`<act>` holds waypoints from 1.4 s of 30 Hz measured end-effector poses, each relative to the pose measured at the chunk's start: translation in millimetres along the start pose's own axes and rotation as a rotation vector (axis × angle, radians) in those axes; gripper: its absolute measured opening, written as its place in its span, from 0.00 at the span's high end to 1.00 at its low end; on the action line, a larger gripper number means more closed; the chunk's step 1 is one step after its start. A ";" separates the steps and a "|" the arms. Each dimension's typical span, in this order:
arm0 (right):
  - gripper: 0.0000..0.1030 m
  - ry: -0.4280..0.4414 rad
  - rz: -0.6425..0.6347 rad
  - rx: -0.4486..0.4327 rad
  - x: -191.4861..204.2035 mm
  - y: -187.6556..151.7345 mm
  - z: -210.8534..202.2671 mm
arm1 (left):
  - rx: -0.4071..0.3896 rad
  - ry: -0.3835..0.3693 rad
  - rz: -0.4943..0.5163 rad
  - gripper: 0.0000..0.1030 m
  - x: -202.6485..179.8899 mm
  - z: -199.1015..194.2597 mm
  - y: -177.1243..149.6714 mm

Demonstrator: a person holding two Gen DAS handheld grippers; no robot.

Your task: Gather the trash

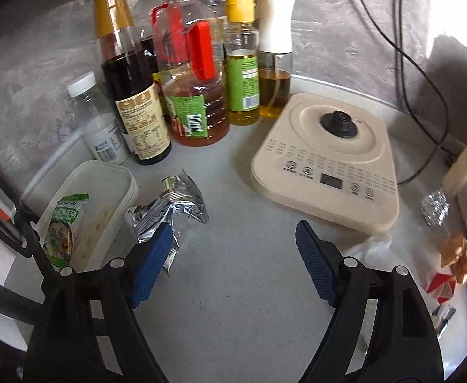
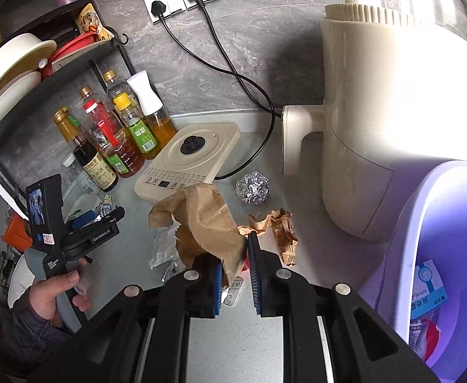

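Note:
My right gripper [image 2: 236, 271] is shut on a crumpled brown paper bag [image 2: 201, 220] and holds it above the counter. A smaller brown paper scrap [image 2: 281, 226] and a foil ball [image 2: 253, 188] lie beyond it. A purple bin [image 2: 431, 255] with trash inside stands at the right. My left gripper [image 1: 233, 255] is open over the counter. Its left fingertip [image 1: 156, 245] touches a silver foil wrapper [image 1: 172, 204]. The foil ball [image 1: 435, 207] and the brown scrap [image 1: 456, 252] also show at the right in the left wrist view.
Several oil and sauce bottles [image 1: 185, 73] stand at the back. A beige kettle base [image 1: 326, 159] sits mid-counter. A white tub [image 1: 86, 210] with a green packet is at the left. A cream appliance [image 2: 377, 111], cables [image 2: 233, 67] and a dish rack [image 2: 26, 63] are around.

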State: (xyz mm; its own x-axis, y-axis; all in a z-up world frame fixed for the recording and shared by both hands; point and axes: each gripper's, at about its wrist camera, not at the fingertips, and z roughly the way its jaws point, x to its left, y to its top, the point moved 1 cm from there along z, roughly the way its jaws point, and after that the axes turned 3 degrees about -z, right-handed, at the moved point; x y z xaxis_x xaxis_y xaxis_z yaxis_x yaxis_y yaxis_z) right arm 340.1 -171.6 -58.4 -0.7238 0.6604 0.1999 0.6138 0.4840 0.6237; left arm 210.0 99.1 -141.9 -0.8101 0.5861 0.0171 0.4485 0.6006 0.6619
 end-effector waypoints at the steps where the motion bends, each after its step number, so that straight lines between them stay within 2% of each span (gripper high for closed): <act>1: 0.84 0.000 -0.009 0.004 0.2 2.9 3.7 | 0.002 0.025 -0.025 0.24 2.2 4.4 2.5; 3: 0.84 0.002 -0.021 0.016 -0.1 8.5 12.1 | -0.011 0.084 -0.070 0.24 8.0 10.4 8.0; 6: 0.84 0.011 -0.039 0.034 0.1 16.5 25.2 | -0.068 0.183 -0.079 0.24 9.7 13.0 13.4; 10: 0.84 0.025 -0.060 0.053 2.9 22.2 40.2 | -0.024 0.264 -0.109 0.24 18.8 31.2 15.3; 15: 0.84 0.037 -0.097 0.065 14.1 25.6 53.3 | 0.015 0.301 -0.084 0.24 22.0 51.5 14.0; 18: 0.84 0.042 -0.109 0.071 18.9 24.5 58.5 | 0.049 0.292 -0.091 0.24 25.7 65.1 11.5; 19: 0.84 0.043 -0.110 0.072 20.6 23.6 59.2 | 0.049 0.278 -0.086 0.26 26.1 66.9 10.5; 21: 0.84 0.046 -0.113 0.072 22.7 22.1 58.8 | 0.047 0.236 -0.069 0.42 25.2 67.7 8.7; 22: 0.84 0.047 -0.114 0.071 22.9 21.5 58.0 | 0.050 0.215 -0.062 0.46 24.9 68.2 8.5; 24: 0.84 0.051 -0.109 0.070 23.5 21.0 55.5 | 0.061 0.148 -0.061 0.68 24.7 67.8 8.3; 27: 0.84 0.062 -0.096 0.057 24.5 23.0 46.7 | 0.076 0.097 -0.052 0.80 21.6 65.2 6.9; 29: 0.84 0.059 -0.099 0.034 26.0 26.5 36.8 | 0.086 0.036 -0.064 0.82 21.6 60.5 6.1; 33: 0.84 0.048 -0.101 -0.010 26.8 31.9 17.8 | 0.050 -0.042 -0.059 0.83 18.3 35.6 9.9; 35: 0.84 0.035 -0.099 -0.036 25.1 34.6 4.6 | 0.043 -0.106 -0.063 0.83 16.8 24.2 13.3; 42: 0.84 -0.028 -0.058 -0.117 6.7 34.6 -38.9 | -0.040 -0.297 -0.024 0.84 -4.7 -34.6 26.1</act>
State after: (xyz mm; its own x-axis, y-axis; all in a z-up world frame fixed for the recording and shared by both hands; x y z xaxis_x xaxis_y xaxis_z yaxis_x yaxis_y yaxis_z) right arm 344.2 -172.8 -6.0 -0.7471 0.6498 0.1403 0.5286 0.4526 0.7181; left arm 212.4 93.3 -98.8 -0.6721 0.7086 -0.2152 0.4104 0.5982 0.6883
